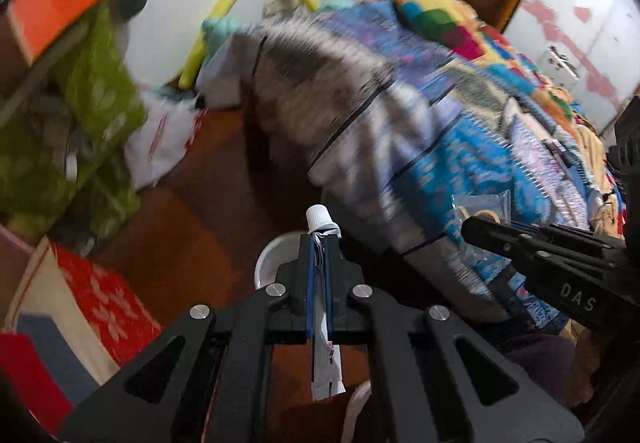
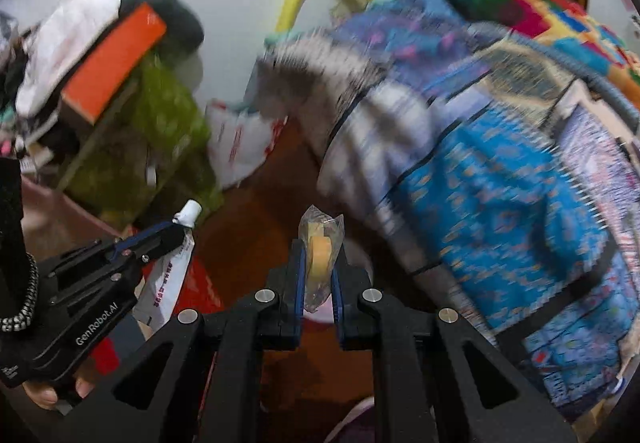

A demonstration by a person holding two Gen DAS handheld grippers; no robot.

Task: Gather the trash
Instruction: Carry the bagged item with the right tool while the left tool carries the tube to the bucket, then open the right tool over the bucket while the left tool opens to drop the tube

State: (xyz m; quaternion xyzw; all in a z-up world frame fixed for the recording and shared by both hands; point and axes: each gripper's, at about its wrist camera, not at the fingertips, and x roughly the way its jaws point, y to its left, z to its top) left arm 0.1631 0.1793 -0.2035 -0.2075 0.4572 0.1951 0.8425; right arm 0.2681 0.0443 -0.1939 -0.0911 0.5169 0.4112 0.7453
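**Lettering on the two hand-held grippers**

The black body of the right hand-held gripper (image 1: 480, 229), seen from the left wrist view, bears the pale letters "DAS". In the right wrist view, the black body of the left hand-held gripper (image 2: 176, 229) reads "GenRobot.AI" in white. The squeezed white toothpaste tube with a white cap (image 2: 168, 279) carries a line of red print, too blurred to read.

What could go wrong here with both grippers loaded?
The left gripper pinches the flattened white tube with a screw cap near its neck; the long tail hangs free and could slip or snag. The right gripper clamps a crinkly clear wrapper holding a yellow ring; the ring might slide out.
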